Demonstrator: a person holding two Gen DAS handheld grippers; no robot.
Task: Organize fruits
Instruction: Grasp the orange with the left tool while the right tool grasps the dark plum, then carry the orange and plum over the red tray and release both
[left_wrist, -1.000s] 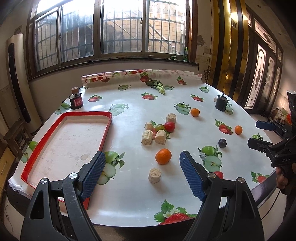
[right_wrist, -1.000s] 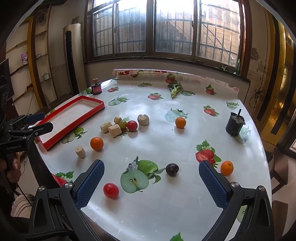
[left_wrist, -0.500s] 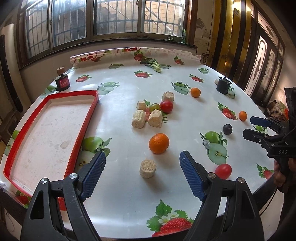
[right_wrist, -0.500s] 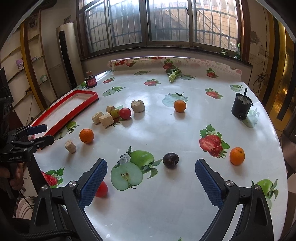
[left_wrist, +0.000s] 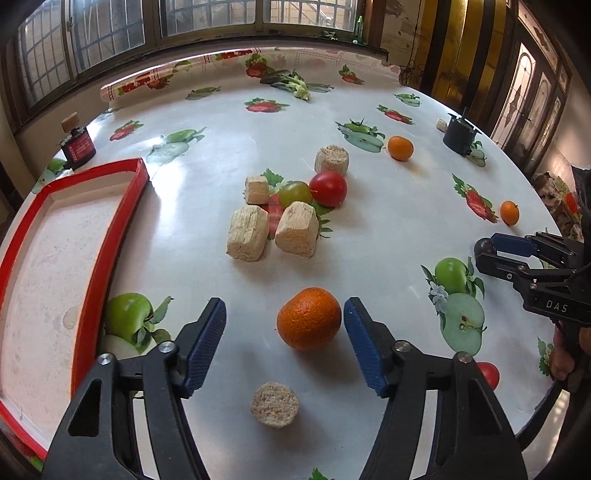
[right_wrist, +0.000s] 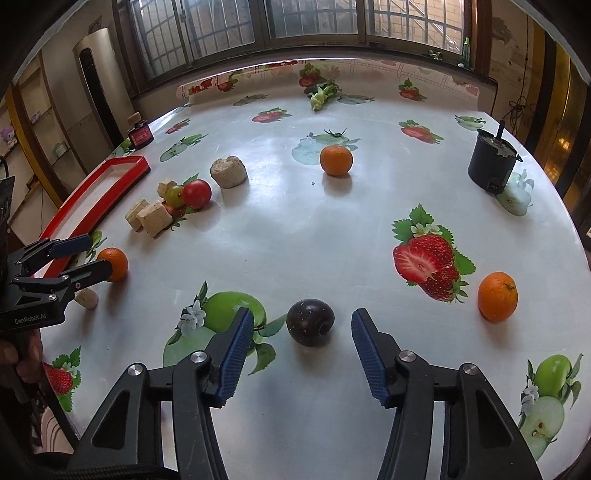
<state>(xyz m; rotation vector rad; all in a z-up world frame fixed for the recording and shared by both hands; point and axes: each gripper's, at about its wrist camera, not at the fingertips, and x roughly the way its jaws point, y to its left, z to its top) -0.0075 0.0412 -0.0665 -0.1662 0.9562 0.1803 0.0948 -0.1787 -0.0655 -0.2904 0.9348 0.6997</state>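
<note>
With both grippers spread wide and nothing clamped, the left gripper (left_wrist: 284, 325) straddled the pebbly-skinned orange (left_wrist: 308, 318) near the red tray (left_wrist: 92, 266), and the right gripper (right_wrist: 302, 338) framed the smooth dark plum (right_wrist: 310, 322). Round fruit on a glossy tablecloth (right_wrist: 295, 229) rolls easily, so I'd have closed slowly, pads centred at the widest part.

Orange mandarin (left_wrist: 308, 318), dark purple plum (right_wrist: 310, 322), red-rimmed tray (left_wrist: 96, 258), fruit-printed white tablecloth (left_wrist: 388, 236).

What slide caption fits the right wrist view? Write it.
Open right tool brackets a dark plum on the fruit-print table.
</note>
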